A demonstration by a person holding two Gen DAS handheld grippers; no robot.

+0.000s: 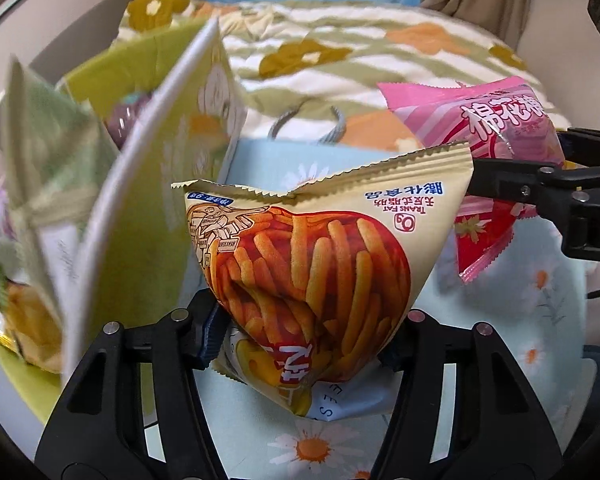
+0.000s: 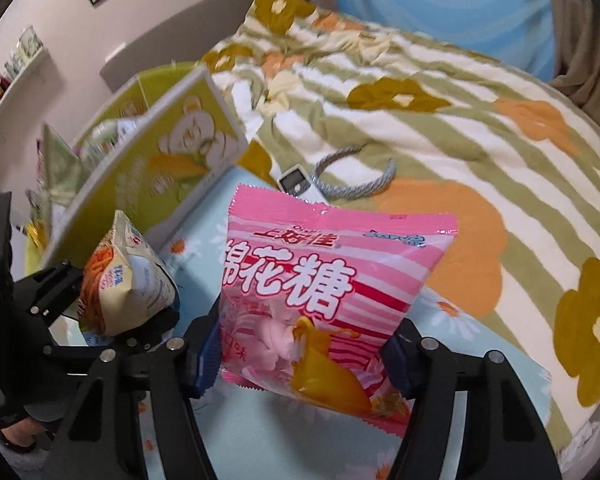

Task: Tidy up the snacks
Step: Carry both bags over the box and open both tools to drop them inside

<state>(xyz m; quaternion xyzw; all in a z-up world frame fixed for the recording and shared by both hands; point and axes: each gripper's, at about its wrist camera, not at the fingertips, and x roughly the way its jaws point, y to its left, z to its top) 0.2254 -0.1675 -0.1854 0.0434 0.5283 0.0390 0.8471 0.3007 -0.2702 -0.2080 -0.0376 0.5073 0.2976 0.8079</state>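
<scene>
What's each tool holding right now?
Left tool: shut on the corn stick bag.
Right tool: shut on the pink marshmallow bag.

The left tool [image 1: 300, 344] clamps the lower part of a cream puffed-stick snack bag [image 1: 312, 264], printed upside down, above a pale blue daisy-print bag [image 1: 540, 320]. At right, the right tool [image 1: 500, 188] grips a pink marshmallow packet [image 1: 500, 120]. A green bear-print box [image 1: 160, 184] stands at left, blurred.

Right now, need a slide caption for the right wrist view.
Right tool grips pink marshmallow bag over daisy-print bag; left tool holds corn-stick packet alongside.
</scene>
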